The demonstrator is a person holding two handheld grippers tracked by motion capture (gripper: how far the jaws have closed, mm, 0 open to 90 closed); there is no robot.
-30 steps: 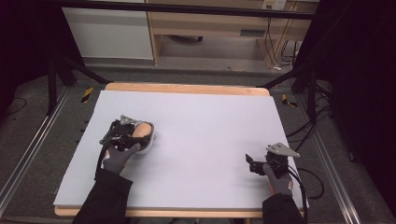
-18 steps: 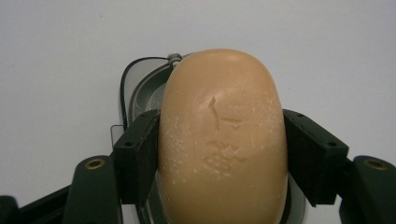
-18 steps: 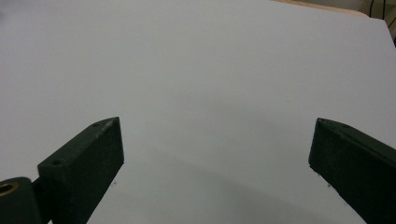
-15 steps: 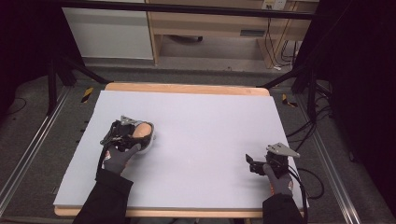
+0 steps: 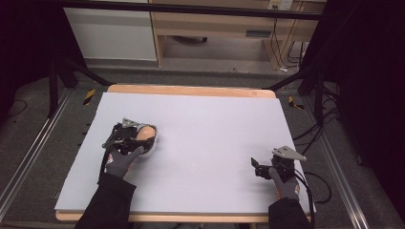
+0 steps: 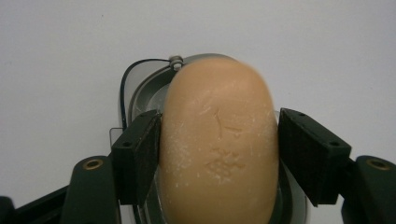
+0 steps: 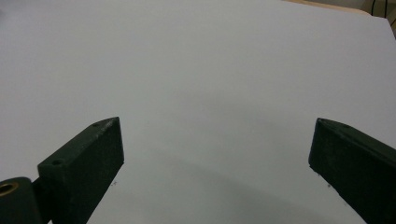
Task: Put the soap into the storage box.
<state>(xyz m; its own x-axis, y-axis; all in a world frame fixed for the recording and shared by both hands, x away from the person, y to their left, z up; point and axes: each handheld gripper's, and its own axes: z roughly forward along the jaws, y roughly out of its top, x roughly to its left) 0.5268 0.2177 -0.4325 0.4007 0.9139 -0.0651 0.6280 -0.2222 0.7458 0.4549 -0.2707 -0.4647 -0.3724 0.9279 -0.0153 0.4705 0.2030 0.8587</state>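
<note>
My left tool (image 5: 138, 138) sits over the left part of the desk (image 5: 210, 119), w/ my gloved left hand (image 5: 120, 161) behind it. In the left gripper view its jaws stand either side of a tan bar of soap (image 6: 218, 144): the left jaw's pad presses flat on the soap's side, the right pad is at the other side, touching or nearly so, can't tell for sure. So the tool is clamped on the soap, or v. close to it. The soap has a faint stamped mark and small white flecks on top. It lies in or just over a clear soap dish (image 6: 140, 88) w/ a grey inner tray; dish rim shows past the far end of the bar and below it. Can't tell if the soap rests on the dish or is lifted off it.

My right tool (image 5: 260, 168) is at the desk's right front, well apart from the soap, held in my gloved right hand (image 5: 285, 183). In the right gripper view its jaws stand wide apart w/ nothing between them, just bare white desk beneath.
</note>
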